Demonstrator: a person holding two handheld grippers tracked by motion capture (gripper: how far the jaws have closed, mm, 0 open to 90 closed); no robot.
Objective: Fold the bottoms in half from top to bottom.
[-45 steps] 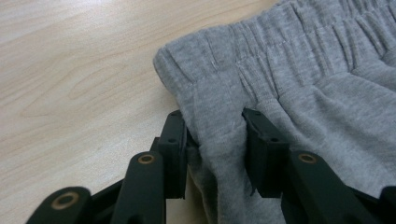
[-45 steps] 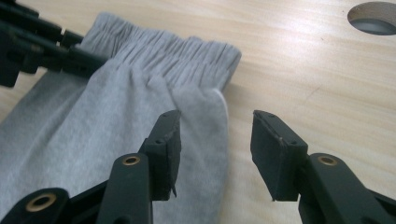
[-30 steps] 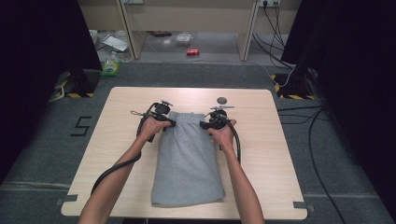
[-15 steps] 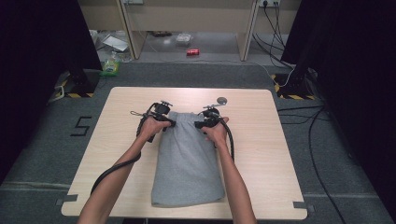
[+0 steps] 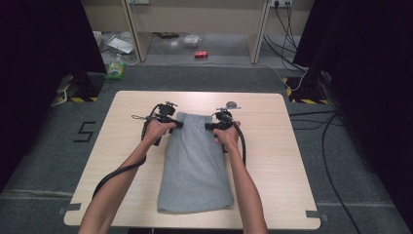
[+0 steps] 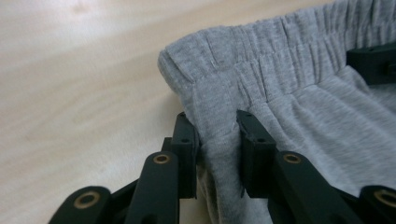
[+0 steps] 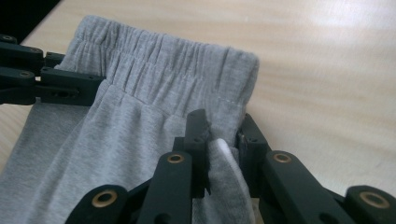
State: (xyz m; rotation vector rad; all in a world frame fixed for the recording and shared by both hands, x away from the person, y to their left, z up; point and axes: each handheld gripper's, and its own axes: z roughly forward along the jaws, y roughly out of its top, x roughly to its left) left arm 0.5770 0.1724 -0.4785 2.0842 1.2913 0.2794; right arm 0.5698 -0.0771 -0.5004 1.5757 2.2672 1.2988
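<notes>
At the centre of the high view, grey shorts (image 5: 195,168) lie flat on the wooden table (image 5: 272,146). The left gripper (image 6: 217,140) and right gripper (image 7: 222,137) have just been closing, each now pinching a waistband corner. This is probably the grasp before a fold; next, lift both corners evenly.

Forearms bare, no sleeves in high view. Left gripper (image 5: 177,124) black, thick black cable trailing back along arm off table edge. Right gripper (image 5: 210,126) black, cable looping beside wrist. Up close: matte black jaw links, brass-ringed pivot holes, small dark screw holes in pads (image 6: 254,140).
</notes>
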